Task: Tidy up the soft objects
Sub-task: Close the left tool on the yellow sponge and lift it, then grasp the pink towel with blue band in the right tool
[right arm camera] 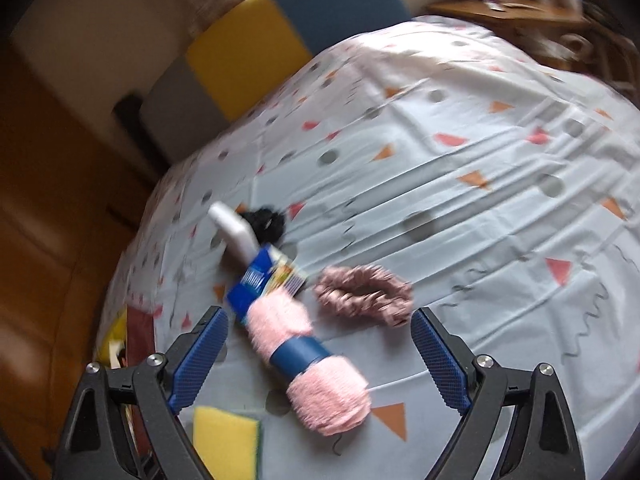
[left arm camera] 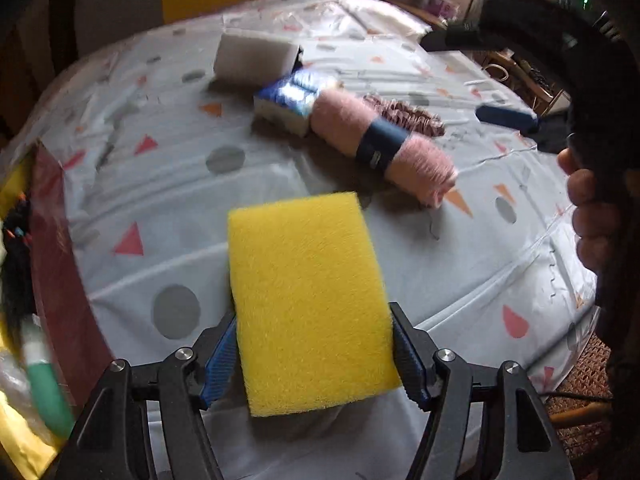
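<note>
We hold the yellow sponge (left arm camera: 312, 300) in left gripper (left arm camera: 316, 356); right gripper (right arm camera: 320, 356), jaws wide & empty, sits nearer pink yarn (right arm camera: 308, 364), which lies diagonally between its fingers.

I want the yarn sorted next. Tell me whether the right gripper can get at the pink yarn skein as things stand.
Probably yes. The right gripper is open and empty, pointing down with the pink yarn skein lying between its fingers' lines. Nothing lies on top of the skein; only the blue packet touches its far end.

A home room: a table under a patterned tablecloth (right arm camera: 460, 184), a padded chair (right arm camera: 248, 64) behind it, a wooden sideboard (right arm camera: 508, 14) with ornaments.
</note>
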The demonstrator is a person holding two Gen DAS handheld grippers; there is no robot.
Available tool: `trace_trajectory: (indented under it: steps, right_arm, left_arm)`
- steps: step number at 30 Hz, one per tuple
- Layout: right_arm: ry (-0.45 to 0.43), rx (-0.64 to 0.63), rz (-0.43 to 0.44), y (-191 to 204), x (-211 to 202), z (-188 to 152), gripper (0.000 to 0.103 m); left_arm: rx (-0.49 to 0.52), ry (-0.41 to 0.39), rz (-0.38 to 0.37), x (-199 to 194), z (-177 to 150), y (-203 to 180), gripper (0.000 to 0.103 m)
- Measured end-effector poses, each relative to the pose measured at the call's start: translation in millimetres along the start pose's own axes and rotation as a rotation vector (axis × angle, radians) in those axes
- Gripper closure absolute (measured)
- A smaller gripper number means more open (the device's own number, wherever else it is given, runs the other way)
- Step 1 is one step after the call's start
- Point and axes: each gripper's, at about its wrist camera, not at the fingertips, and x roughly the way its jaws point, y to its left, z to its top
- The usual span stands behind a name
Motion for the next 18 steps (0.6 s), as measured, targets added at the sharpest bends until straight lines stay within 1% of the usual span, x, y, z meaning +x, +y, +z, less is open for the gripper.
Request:
trace_trajectory:
  steps: [1, 3, 4, 7, 9, 10, 11, 12, 13, 15, 18]
  right_arm:
    - [0.014, -0.034, -0.003, 6, 4, -2, 0.014]
    - [0.041, -0.113, -0.020, 18, 12, -7, 0.025]
    - [0.056, -0.143, -0.025, 23, 17, -9, 0.027]
    - [0.118, -0.227, -0.038, 35, 33, -19, 0.028]
    - [0.152, -0.269, -0.056, 39, 44, -25, 0.028]
    - [0.166, -0.286, -0.073, 40, 49, -28, 0.030]
    - [0.187, -0.311, -0.095, 41, 56, -31, 0.040]
    - [0.201, -0.331, -0.113, 42, 60, -34, 0.053]
    - [0.213, -0.349, -0.131, 43, 64, -37, 0.053]
    - [0.227, -0.351, -0.136, 41, 68, -40, 0.055]
    - [0.232, -0.305, -0.102, 33, 66, -39, 0.055]
  left_arm:
    - [0.000, -0.015, 0.003, -3, -4, 2, 0.033]
    - [-0.001, -0.023, 0.003, -4, -3, 3, 0.033]
    - [-0.005, -0.026, -0.003, -4, -4, 4, 0.033]
    - [-0.016, -0.041, -0.023, -5, -8, 9, 0.032]
    - [-0.017, -0.056, -0.021, -5, -9, 8, 0.032]
    - [-0.016, -0.064, -0.016, -3, -9, 6, 0.032]
    - [-0.014, -0.071, -0.011, 0, -8, 3, 0.032]
    - [-0.015, -0.076, -0.008, -1, -10, 2, 0.032]
    - [-0.017, -0.080, -0.007, -1, -11, 2, 0.032]
    - [-0.019, -0.085, -0.009, -1, -11, 1, 0.032]
    - [-0.016, -0.090, -0.009, -1, -12, 1, 0.032]
